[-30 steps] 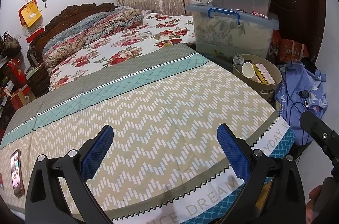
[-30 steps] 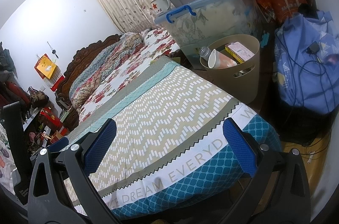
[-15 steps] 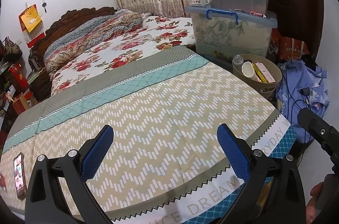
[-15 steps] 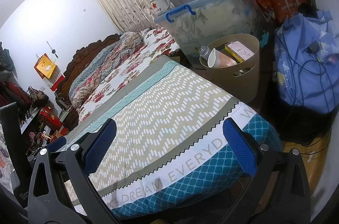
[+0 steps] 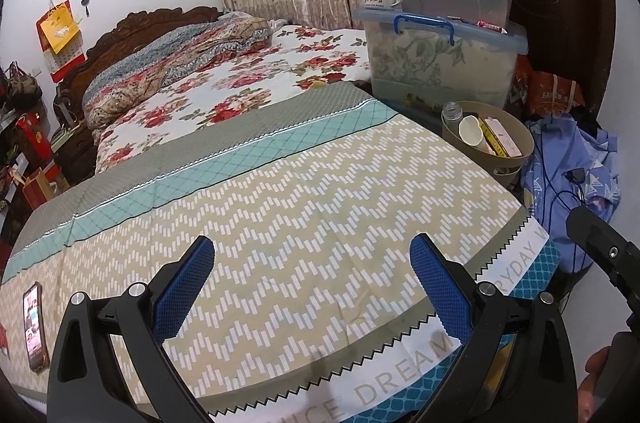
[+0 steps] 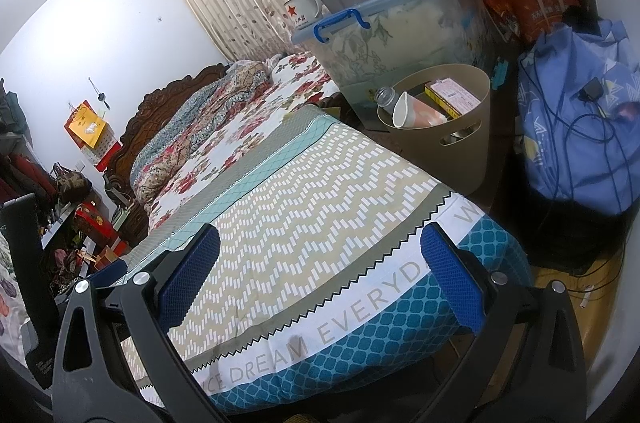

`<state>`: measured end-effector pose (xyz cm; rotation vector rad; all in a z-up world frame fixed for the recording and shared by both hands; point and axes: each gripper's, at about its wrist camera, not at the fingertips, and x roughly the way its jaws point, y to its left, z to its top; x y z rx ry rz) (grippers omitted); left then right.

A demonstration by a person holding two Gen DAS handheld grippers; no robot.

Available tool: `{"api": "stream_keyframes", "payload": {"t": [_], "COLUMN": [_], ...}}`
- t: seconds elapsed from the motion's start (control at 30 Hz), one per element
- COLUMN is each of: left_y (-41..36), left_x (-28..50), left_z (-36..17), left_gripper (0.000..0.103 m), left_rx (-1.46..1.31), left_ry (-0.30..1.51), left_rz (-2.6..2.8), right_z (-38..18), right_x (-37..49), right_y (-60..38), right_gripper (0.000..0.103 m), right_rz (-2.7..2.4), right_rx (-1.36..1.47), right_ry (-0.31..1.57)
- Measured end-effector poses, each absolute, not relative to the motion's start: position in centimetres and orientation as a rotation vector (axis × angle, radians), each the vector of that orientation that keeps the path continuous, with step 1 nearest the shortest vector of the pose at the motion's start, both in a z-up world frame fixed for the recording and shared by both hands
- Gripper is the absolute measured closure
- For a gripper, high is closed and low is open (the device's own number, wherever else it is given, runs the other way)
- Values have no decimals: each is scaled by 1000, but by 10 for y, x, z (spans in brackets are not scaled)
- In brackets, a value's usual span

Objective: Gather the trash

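Hovering over the foot of the bed [image 5: 280,207], the left tongs [image 5: 312,287] and right tongs [image 6: 320,279] both gape wide, holding nothing. The tan trash bin [image 6: 472,143] stands on the floor beside the bed at right of centre, holding a paper cup [image 6: 412,111], a bottle [image 6: 386,97] and a box [image 6: 452,93]. A phone [image 5: 34,327] lies at lower left.

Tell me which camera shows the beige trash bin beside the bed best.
The right wrist view: the trash bin sits closer and larger there, showing its wall, handle slot, and the paper cup, bottle and box inside. The left wrist view shows it smaller, mostly its rim and contents, with its lower wall hidden behind the bed.
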<state>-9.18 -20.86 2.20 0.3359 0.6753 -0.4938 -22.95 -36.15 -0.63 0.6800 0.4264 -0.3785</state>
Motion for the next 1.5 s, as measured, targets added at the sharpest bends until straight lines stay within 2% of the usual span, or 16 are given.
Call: {"api": "stream_keyframes", "payload": {"t": [1.5], "left_y": [-207], "left_x": [-90], "left_z": [16], "left_gripper": [9], "left_rx": [341], "left_ry": [695], "left_rz": [-492], "right_z": [-9], "right_x": [-228], "right_y": [-358], "right_gripper": [4], "right_rz": [-376], "right_rx": [677], "right_ry": [432]}}
